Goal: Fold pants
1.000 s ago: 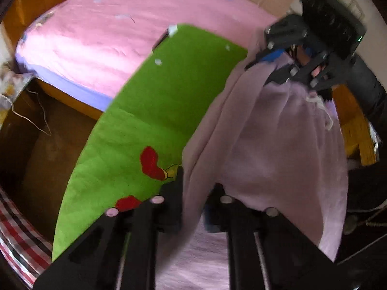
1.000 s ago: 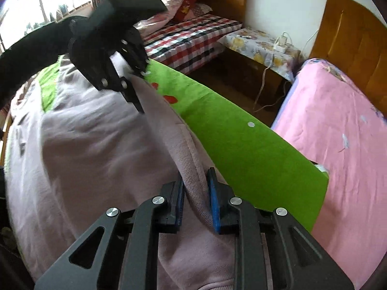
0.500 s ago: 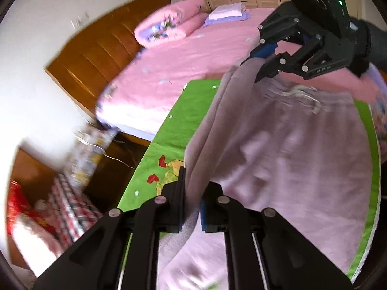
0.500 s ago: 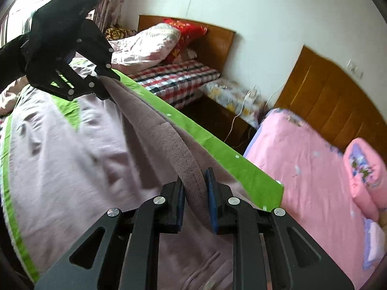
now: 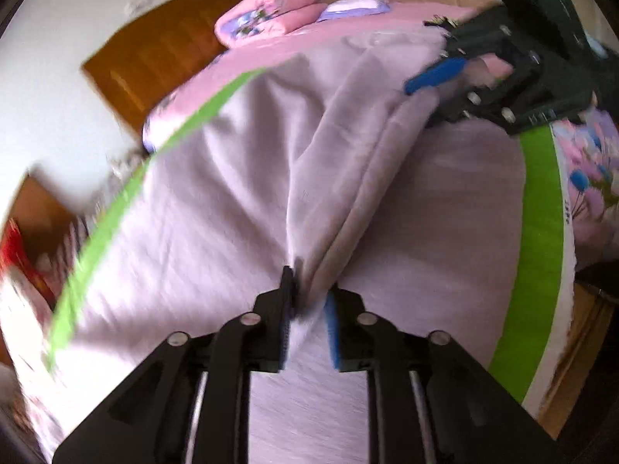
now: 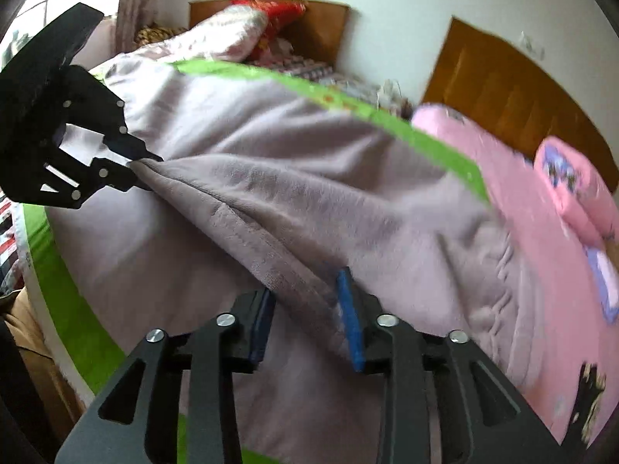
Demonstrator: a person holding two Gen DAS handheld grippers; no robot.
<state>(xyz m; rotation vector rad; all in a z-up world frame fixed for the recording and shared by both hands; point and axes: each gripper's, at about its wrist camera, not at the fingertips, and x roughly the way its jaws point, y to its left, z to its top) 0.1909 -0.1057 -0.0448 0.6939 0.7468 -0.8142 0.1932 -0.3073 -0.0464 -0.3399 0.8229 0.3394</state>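
The pale lilac fleece pants lie spread over a green mat, with one edge pulled up into a taut ridge between my two grippers. My left gripper is shut on one end of that ridge. It also shows in the right wrist view, pinching the cloth. My right gripper has its jaws parted, with the folded edge of the pants still lying between the blue pads. It shows at the upper right of the left wrist view.
The green mat lies on a board with a white edge. A pink bed with folded pink bedding is beyond it. A second bed with red and checked bedding and brown headboards stand by the wall.
Both grippers have swung the lifted edge across and down, so the pants now cover most of the mat. The right gripper's jaws have parted from their tight pinch.
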